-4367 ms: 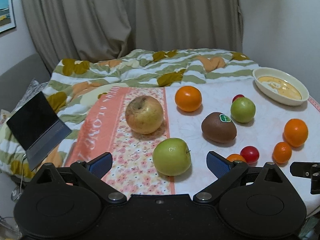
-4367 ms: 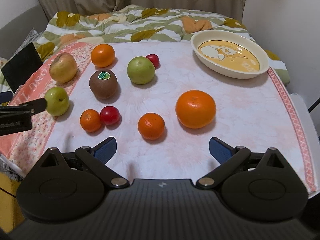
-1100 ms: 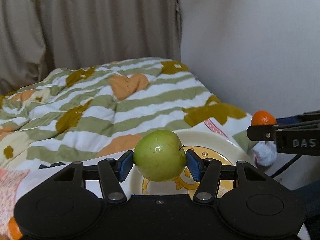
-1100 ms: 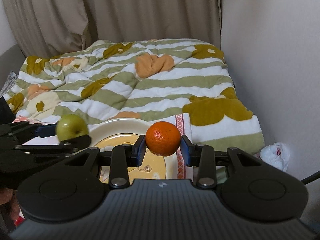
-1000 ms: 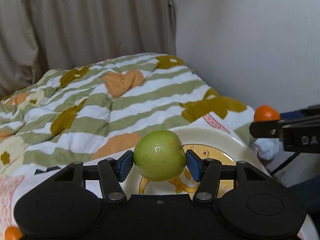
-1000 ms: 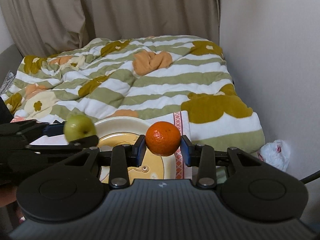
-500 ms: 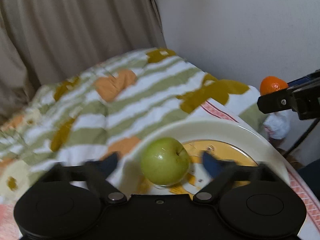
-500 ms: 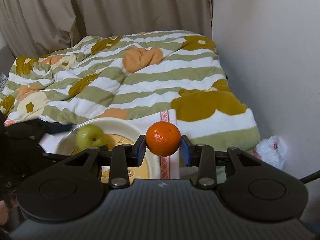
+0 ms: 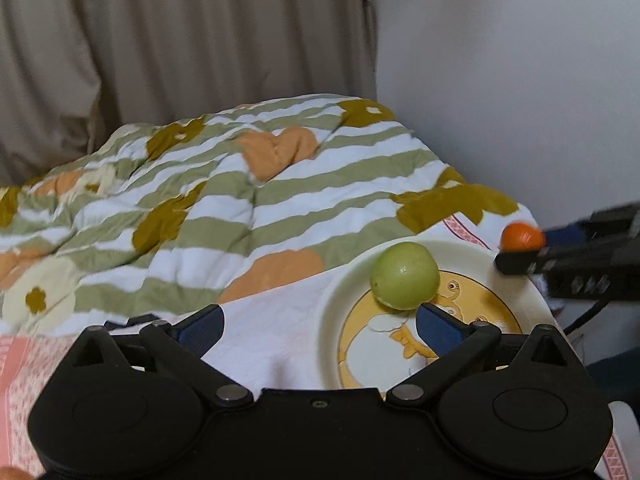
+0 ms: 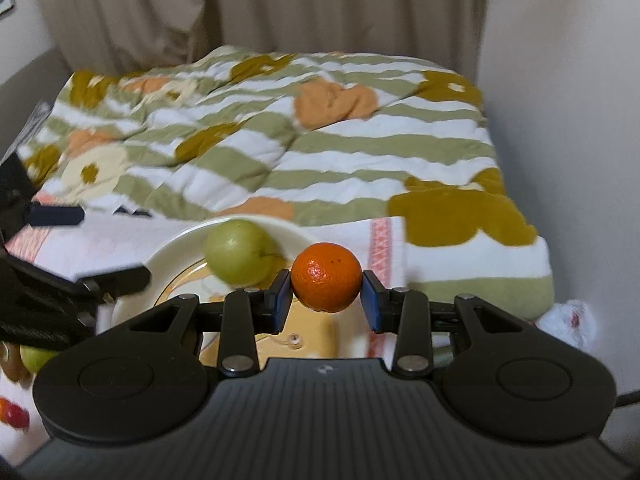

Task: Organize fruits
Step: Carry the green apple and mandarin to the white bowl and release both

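Observation:
A green apple [image 9: 404, 275] lies inside the cream dish [image 9: 348, 288] with a yellow cartoon print, near its far left rim. My left gripper [image 9: 318, 326] stands wide open to the left of and nearer than the apple, nothing between its blue pads. In the right wrist view the same apple [image 10: 240, 251] rests in the dish [image 10: 168, 248]. My right gripper [image 10: 326, 295] is shut on a small orange [image 10: 326, 277] and holds it above the dish's right side. That orange [image 9: 522, 236] also shows at the right edge of the left wrist view.
A striped green and white quilt [image 10: 304, 140] covers the bed behind the table. A wall [image 9: 520, 80] stands close on the right, with a white plastic bag [image 10: 568, 320] at its foot. Other fruits [image 10: 16, 412] lie at the lower left on the tablecloth.
My left gripper opened and let the green apple go into the dish, then drew back to the left. My right gripper kept hold of the orange and came closer over the dish.

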